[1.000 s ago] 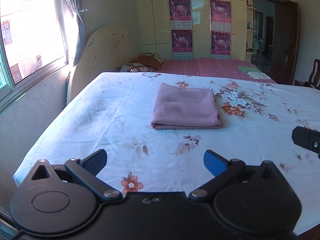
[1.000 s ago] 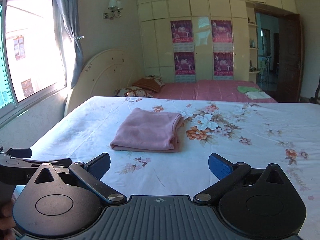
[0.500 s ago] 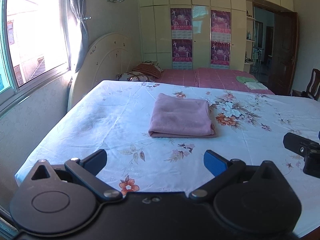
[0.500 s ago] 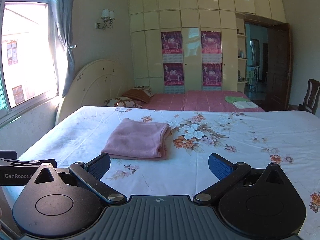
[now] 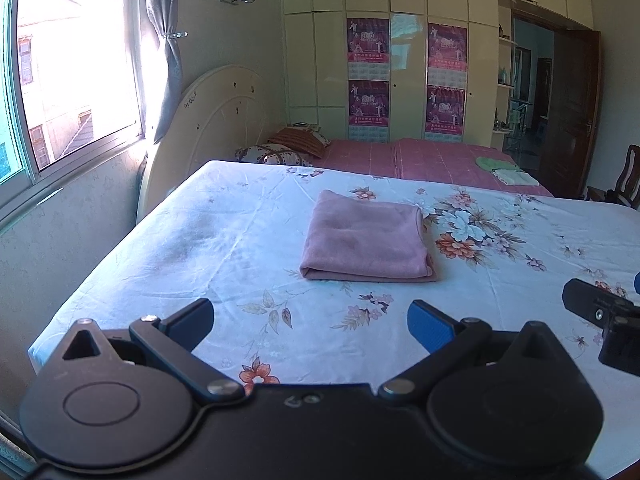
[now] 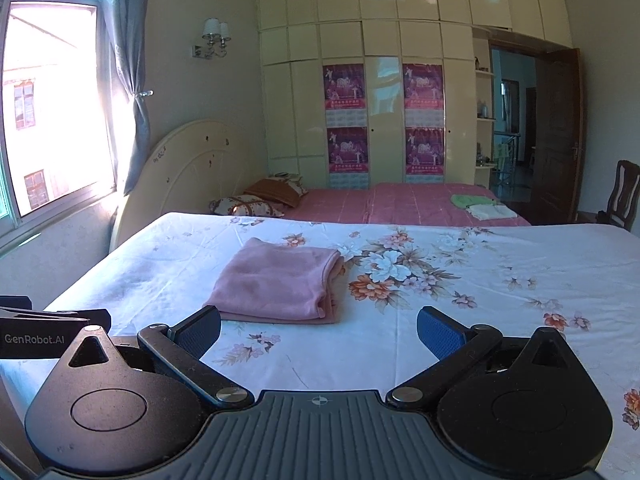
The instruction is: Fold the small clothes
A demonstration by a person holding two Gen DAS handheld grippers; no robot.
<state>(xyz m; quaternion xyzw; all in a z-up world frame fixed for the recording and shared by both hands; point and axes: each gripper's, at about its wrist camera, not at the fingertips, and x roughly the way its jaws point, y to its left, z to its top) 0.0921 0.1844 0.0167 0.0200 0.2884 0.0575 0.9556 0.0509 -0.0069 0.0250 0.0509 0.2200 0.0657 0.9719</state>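
Observation:
A pink garment [image 5: 366, 238] lies folded into a neat rectangle on the white floral bedsheet [image 5: 224, 240]. It also shows in the right wrist view [image 6: 280, 282]. My left gripper [image 5: 310, 322] is open and empty, held back from the garment above the near part of the bed. My right gripper [image 6: 318, 330] is open and empty, just short of the garment's near edge. The right gripper's body shows at the right edge of the left wrist view [image 5: 604, 320].
A second bed with a pink cover [image 6: 400, 204] stands behind, with pillows [image 6: 256, 202] and folded green and white cloths [image 6: 480, 206] on it. A window [image 5: 60, 80] is on the left, a wardrobe [image 6: 380, 100] at the back, a door and chair [image 6: 620, 200] on the right.
Both grippers have drawn back and tilted upward, so the folded garment sits lower and farther in both views. Both stay open and empty.

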